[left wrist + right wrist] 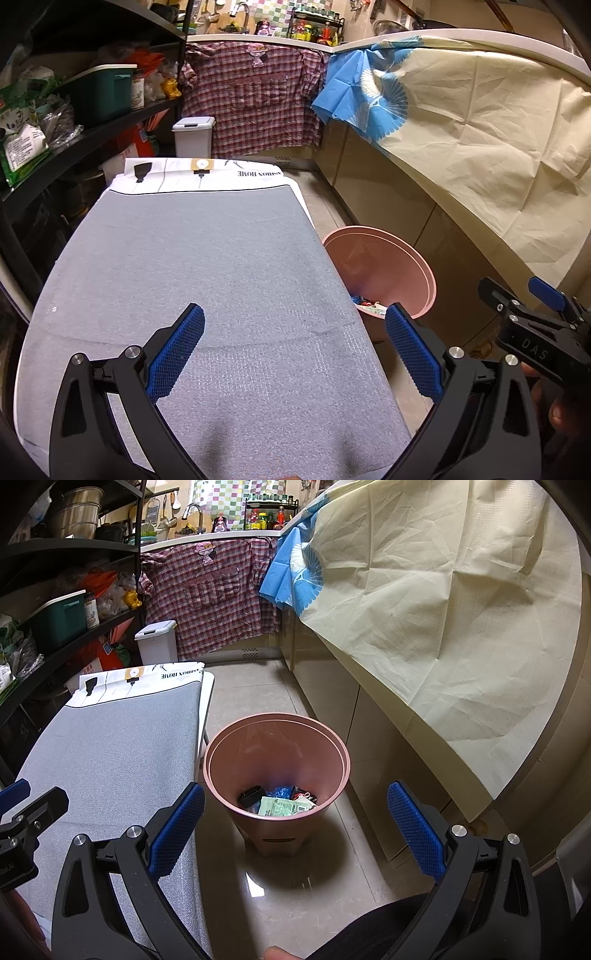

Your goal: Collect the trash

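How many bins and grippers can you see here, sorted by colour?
Pink bin: 1, on the floor beside the grey table, with trash inside.
White lidded bin: 1, at the far end.
Black grippers with blue pads: 2, the left gripper and the right gripper, both open and holding nothing.
Total: 4

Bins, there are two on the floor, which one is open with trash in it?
The pink bin beside the grey-covered table. It has no lid and holds wrappers; the small white bin farther back is closed.
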Demonstrator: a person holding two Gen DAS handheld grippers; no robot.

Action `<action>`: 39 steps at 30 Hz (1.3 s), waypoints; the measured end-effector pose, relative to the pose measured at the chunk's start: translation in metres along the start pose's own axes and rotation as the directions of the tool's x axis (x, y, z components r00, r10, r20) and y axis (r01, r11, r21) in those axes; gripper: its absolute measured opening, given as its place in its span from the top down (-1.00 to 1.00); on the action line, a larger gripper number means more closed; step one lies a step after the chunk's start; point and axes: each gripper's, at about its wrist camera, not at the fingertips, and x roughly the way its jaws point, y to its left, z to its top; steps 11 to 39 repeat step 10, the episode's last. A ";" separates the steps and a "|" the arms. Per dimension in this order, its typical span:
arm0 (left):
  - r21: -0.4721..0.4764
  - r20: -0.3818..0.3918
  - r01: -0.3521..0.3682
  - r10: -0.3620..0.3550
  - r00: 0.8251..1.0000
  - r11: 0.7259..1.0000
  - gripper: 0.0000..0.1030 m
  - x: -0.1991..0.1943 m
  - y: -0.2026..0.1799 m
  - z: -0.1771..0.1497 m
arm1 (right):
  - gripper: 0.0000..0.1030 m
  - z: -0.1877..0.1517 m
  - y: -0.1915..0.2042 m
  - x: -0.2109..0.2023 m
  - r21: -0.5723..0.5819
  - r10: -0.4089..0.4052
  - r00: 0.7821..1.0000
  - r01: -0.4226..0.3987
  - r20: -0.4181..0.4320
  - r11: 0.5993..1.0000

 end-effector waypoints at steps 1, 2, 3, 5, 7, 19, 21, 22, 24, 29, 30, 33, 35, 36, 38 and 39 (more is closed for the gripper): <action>0.008 0.002 -0.001 0.001 1.000 1.000 -0.85 0.000 -0.001 0.000 | -0.89 0.000 0.000 0.000 0.000 0.000 1.000 0.000 0.000 1.000; 0.011 0.003 -0.004 0.004 1.000 1.000 -0.85 0.000 -0.002 -0.001 | -0.89 0.000 0.000 0.000 0.001 0.000 1.000 0.000 0.000 1.000; 0.012 0.003 -0.008 0.008 1.000 1.000 -0.85 0.000 -0.002 0.000 | -0.89 0.000 0.000 0.000 0.000 0.000 1.000 0.000 0.000 1.000; 0.007 -0.004 -0.023 0.023 1.000 1.000 -0.85 0.001 -0.002 0.000 | -0.89 0.000 0.000 0.000 0.000 0.000 1.000 0.000 0.001 1.000; 0.007 -0.013 -0.032 0.032 0.999 0.999 -0.85 0.002 -0.002 0.001 | -0.89 0.000 0.000 0.001 0.000 0.000 1.000 0.000 0.000 1.000; 0.009 -0.014 -0.029 0.029 0.999 1.000 -0.85 0.003 -0.002 0.001 | -0.89 0.000 0.000 0.000 0.000 0.000 1.000 0.000 0.000 1.000; 0.009 -0.014 -0.029 0.029 0.999 1.000 -0.85 0.003 -0.002 0.001 | -0.89 0.000 0.000 0.000 0.000 0.000 1.000 0.000 0.000 1.000; 0.009 -0.014 -0.029 0.029 0.999 1.000 -0.85 0.003 -0.002 0.001 | -0.89 0.000 0.000 0.000 0.000 0.000 1.000 0.000 0.000 1.000; 0.009 -0.014 -0.029 0.029 0.999 1.000 -0.85 0.003 -0.002 0.001 | -0.89 0.000 0.000 0.000 0.000 0.000 1.000 0.000 0.000 1.000; 0.009 -0.014 -0.029 0.029 0.999 1.000 -0.85 0.003 -0.002 0.001 | -0.89 0.000 0.000 0.000 0.000 0.000 1.000 0.000 0.000 1.000; 0.009 -0.014 -0.029 0.029 0.999 1.000 -0.85 0.003 -0.002 0.001 | -0.89 0.000 0.000 0.000 0.000 0.000 1.000 0.000 0.000 1.000; 0.009 -0.014 -0.029 0.029 0.999 1.000 -0.85 0.003 -0.002 0.001 | -0.89 0.000 0.000 0.000 0.000 0.000 1.000 0.000 0.000 1.000; 0.009 -0.014 -0.029 0.029 0.999 1.000 -0.85 0.003 -0.002 0.001 | -0.89 0.000 0.000 0.000 0.000 0.000 1.000 0.000 0.000 1.000; 0.009 -0.014 -0.029 0.029 0.999 1.000 -0.85 0.003 -0.002 0.001 | -0.89 0.000 0.000 0.000 0.000 0.000 1.000 0.000 0.000 1.000; 0.009 -0.014 -0.029 0.029 0.999 1.000 -0.85 0.003 -0.002 0.001 | -0.89 0.000 0.000 0.000 0.000 0.000 1.000 0.000 0.000 1.000; 0.009 -0.014 -0.029 0.029 0.999 1.000 -0.85 0.003 -0.002 0.001 | -0.89 0.000 0.000 0.000 0.000 0.000 1.000 0.000 0.000 1.000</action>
